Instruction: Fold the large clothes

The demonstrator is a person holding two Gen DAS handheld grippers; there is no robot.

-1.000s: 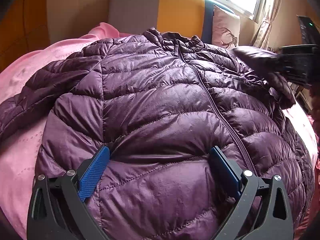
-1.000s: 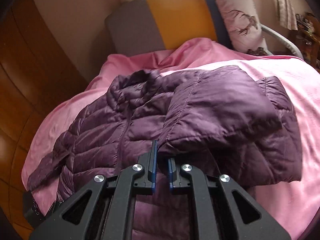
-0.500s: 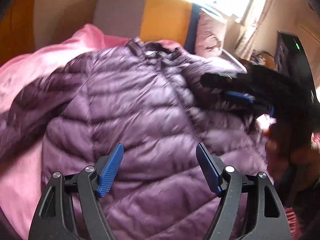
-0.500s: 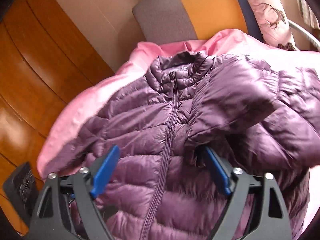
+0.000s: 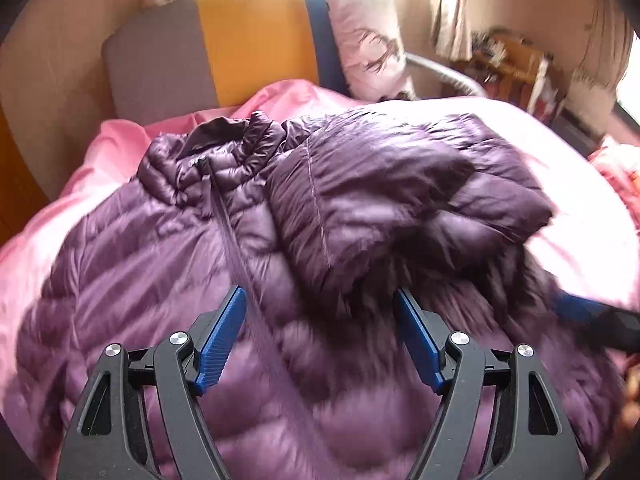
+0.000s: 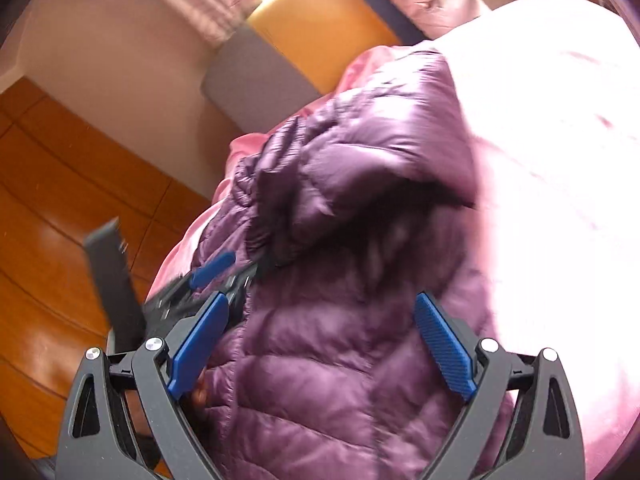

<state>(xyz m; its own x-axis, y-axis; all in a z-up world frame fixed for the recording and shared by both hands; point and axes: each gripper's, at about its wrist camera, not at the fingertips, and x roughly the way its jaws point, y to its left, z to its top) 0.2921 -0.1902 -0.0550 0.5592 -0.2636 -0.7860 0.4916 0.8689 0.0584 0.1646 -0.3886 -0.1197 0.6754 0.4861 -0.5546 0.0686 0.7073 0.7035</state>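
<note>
Pink quilted bedspread (image 5: pixel 560 184) across the whole bed, grey, orange and blue headboard (image 5: pixel 224 48) behind, pale cushion with a dark print (image 5: pixel 364 44) leaning at its right end, orange wooden panelling (image 6: pixel 60 184) off to the left. Spread front-up on the bedspread: shiny purple quilted puffer jacket (image 5: pixel 168 264), zip running from collar down toward the camera, one sleeve folded across the chest. Left gripper (image 5: pixel 320 344) above the jacket's lower front, blue ribbed pads wide apart with only loose fabric below and between, gripping nothing. Right gripper (image 6: pixel 320 352) over the jacket's right side beside the folded sleeve, jaws opening, pads clear of the fabric, nothing held. Much motion blur in both views; left gripper also visible at lower left from the right wrist
</note>
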